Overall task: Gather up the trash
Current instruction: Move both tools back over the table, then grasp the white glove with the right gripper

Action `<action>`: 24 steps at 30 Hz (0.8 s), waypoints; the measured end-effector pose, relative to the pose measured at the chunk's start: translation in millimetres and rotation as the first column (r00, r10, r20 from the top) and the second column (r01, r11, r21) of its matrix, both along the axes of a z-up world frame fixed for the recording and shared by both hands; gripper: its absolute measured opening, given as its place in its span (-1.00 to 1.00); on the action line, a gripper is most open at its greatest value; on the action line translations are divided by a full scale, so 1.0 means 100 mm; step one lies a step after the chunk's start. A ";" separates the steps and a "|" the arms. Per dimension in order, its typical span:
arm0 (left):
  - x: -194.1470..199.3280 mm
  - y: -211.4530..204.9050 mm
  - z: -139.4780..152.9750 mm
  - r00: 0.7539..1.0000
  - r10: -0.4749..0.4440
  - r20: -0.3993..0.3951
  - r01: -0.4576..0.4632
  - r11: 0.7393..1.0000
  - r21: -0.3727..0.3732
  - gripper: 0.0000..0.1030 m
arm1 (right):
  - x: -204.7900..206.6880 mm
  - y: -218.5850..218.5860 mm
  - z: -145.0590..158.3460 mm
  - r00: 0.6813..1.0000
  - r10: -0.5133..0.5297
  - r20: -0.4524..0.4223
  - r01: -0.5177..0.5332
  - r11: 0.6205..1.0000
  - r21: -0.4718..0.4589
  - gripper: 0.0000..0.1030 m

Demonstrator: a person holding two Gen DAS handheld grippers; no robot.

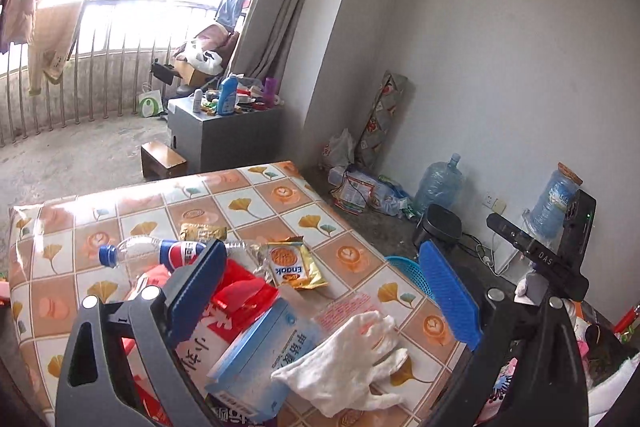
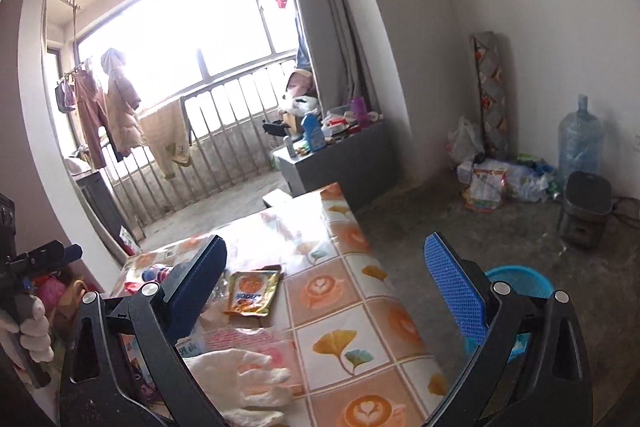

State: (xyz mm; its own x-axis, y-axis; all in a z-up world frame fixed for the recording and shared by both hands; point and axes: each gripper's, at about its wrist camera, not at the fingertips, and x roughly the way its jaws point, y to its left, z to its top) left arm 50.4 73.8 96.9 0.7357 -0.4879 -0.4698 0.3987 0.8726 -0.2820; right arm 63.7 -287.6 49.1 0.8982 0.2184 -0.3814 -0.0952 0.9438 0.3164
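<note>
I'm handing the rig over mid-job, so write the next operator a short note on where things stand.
Left gripper: open, empty, over the table's near end.
Right gripper: open, empty, over the table's edge on the basket side.
Trash on the table: plastic bottle, gold snack packet, a second gold wrapper behind the bottle, red packaging, blue box, white glove.
Blue basket: on the floor beside the table; its inside is mostly hidden, so I can't say what it holds.
Done: nothing I can confirm.
Left: pick up each piece on the table, probably into the basket.
</note>
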 end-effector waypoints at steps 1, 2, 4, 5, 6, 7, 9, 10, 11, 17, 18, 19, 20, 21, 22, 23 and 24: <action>-0.05 0.05 -0.08 1.000 0.002 -0.021 -0.002 1.000 -0.012 0.84 | 0.02 0.06 -0.04 0.999 0.027 -0.029 -0.026 1.000 0.015 0.84; -0.08 0.10 -0.15 0.999 0.003 -0.040 -0.004 1.000 -0.018 0.84 | 0.04 0.13 -0.08 0.997 0.055 -0.056 -0.053 0.998 0.029 0.84; -0.14 0.15 -0.30 0.997 0.007 -0.072 -0.008 1.000 -0.016 0.73 | 0.08 0.23 -0.15 0.989 0.107 -0.107 -0.101 0.993 0.058 0.74; -0.16 0.16 -0.37 0.996 0.007 -0.086 -0.008 1.000 -0.008 0.71 | 0.05 0.32 -0.18 0.983 0.128 -0.129 -0.120 0.990 0.072 0.72; -0.19 0.17 -0.43 0.995 0.009 -0.095 -0.009 1.000 0.000 0.65 | 0.07 0.38 -0.21 0.977 0.149 -0.152 -0.137 0.987 0.086 0.67; -0.21 0.17 -0.49 0.995 0.008 -0.104 -0.007 1.000 0.004 0.59 | 0.07 0.43 -0.24 0.970 0.171 -0.171 -0.156 0.983 0.097 0.61; -0.22 0.18 -0.58 0.992 -0.010 -0.122 0.009 1.000 -0.006 0.47 | 0.02 0.54 -0.29 0.956 0.207 -0.208 -0.187 0.976 0.111 0.55; -0.21 0.16 -0.62 0.991 -0.024 -0.132 0.022 1.000 -0.017 0.40 | -0.02 0.59 -0.32 0.949 0.222 -0.226 -0.200 0.973 0.116 0.51; -0.21 0.13 -0.65 0.989 -0.042 -0.143 0.038 0.999 -0.028 0.37 | -0.03 0.64 -0.35 0.940 0.237 -0.244 -0.213 0.970 0.120 0.49; -0.09 -0.09 -0.85 0.979 -0.084 -0.186 0.089 0.996 0.018 -0.04 | -0.10 1.04 -0.65 0.869 0.320 -0.379 -0.295 0.947 0.124 0.19; -0.06 -0.11 -0.89 0.977 -0.087 -0.197 0.093 0.995 0.022 -0.13 | -0.11 1.10 -0.69 0.856 0.337 -0.392 -0.312 0.942 0.128 0.17; -0.02 -0.11 -0.92 0.974 -0.091 -0.208 0.097 0.995 0.016 -0.23 | -0.13 1.16 -0.71 0.846 0.348 -0.404 -0.328 0.937 0.121 0.15; 0.01 -0.12 -0.95 0.971 -0.096 -0.220 0.099 0.995 0.005 -0.27 | -0.13 1.22 -0.74 0.839 0.352 -0.415 -0.341 0.934 0.103 0.12; 0.03 -0.11 -0.98 0.967 -0.100 -0.233 0.101 0.995 -0.006 -0.32 | -0.16 1.29 -0.77 0.835 0.352 -0.422 -0.352 0.933 0.082 0.11; 0.07 -0.11 -1.01 0.964 -0.105 -0.245 0.104 0.994 -0.016 -0.37 | -0.15 1.35 -0.78 0.832 0.352 -0.429 -0.360 0.931 0.066 0.09; 0.10 -0.11 -1.05 0.959 -0.109 -0.263 0.107 0.994 -0.021 -0.41 | -0.14 1.39 -0.80 0.826 0.359 -0.435 -0.369 0.927 0.065 0.07; 0.15 -0.10 -1.09 0.953 -0.106 -0.282 0.103 0.994 -0.025 -0.48 | -0.11 1.41 -0.84 0.816 0.373 -0.442 -0.381 0.922 0.076 0.01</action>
State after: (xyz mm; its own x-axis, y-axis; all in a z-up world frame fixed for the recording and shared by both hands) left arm 65.2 63.4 -12.0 0.5181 -0.5606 -0.6460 0.3900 0.8270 -0.4049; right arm 52.3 -146.3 -34.6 0.4837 0.4961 -0.7211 -0.2994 0.8679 0.3963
